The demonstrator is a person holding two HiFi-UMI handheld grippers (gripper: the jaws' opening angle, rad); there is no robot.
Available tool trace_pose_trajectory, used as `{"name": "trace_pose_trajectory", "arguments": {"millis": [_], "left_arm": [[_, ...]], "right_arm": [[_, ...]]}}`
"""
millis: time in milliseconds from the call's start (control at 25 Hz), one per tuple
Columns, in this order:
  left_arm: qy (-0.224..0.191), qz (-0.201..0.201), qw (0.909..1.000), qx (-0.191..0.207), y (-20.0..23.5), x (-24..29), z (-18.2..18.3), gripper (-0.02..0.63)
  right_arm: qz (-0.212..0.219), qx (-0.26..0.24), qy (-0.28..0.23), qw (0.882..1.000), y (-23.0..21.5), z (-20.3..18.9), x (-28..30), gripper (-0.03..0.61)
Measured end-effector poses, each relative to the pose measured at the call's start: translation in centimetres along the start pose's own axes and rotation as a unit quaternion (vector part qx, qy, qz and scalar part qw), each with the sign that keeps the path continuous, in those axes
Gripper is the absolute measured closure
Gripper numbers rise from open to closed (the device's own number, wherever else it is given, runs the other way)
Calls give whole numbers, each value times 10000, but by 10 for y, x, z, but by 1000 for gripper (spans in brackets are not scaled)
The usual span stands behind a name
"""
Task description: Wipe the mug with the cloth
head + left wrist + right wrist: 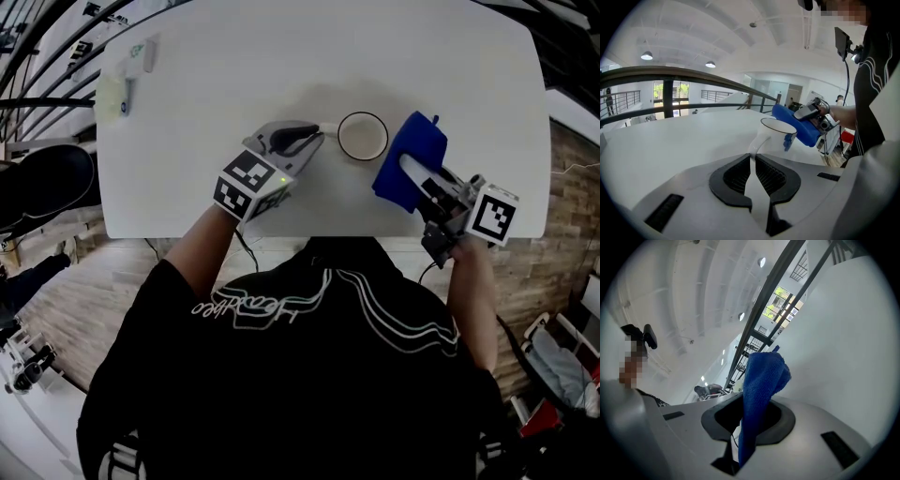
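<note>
Far from a corner packet (pixel 131 70), left claw (pixel 752 164) grips mug (pixel 776 136), right claw (pixel 751 404) grips cloth (pixel 761 376).

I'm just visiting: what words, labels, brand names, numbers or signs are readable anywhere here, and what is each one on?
No text reads clearly.
Black shirt: white cursive lettering, upside down in the head view, not legible.
Marker cubes: black-and-white square patterns, no letters.
Small packet, far left: greenish print, too small to read.
Mug and cloth: no readable print.
</note>
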State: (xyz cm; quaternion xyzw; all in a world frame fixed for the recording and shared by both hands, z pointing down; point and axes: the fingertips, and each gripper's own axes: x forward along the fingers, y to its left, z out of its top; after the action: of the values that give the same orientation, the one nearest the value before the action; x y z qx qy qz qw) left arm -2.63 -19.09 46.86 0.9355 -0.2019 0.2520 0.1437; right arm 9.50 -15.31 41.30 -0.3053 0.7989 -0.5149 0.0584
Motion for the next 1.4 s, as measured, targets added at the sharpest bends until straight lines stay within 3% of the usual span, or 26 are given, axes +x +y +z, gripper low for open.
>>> {"name": "trace_pose_trajectory", "arguments": {"millis": [680,1120,1400], "left_arm": [[-31,-27,9997,243,-15,-3,-1,578],[-28,-76,9998,174,-22,-7,-4,578],[22,-90,9997,246,-26,-12,-10,578]], "right_arm": [[-130,-127,337,9993,-14,-5,9,525],[-665,-226,785,9944,-40,-14,19,525],[-760,-273,567,9951,-39,-10,19,525]]}}
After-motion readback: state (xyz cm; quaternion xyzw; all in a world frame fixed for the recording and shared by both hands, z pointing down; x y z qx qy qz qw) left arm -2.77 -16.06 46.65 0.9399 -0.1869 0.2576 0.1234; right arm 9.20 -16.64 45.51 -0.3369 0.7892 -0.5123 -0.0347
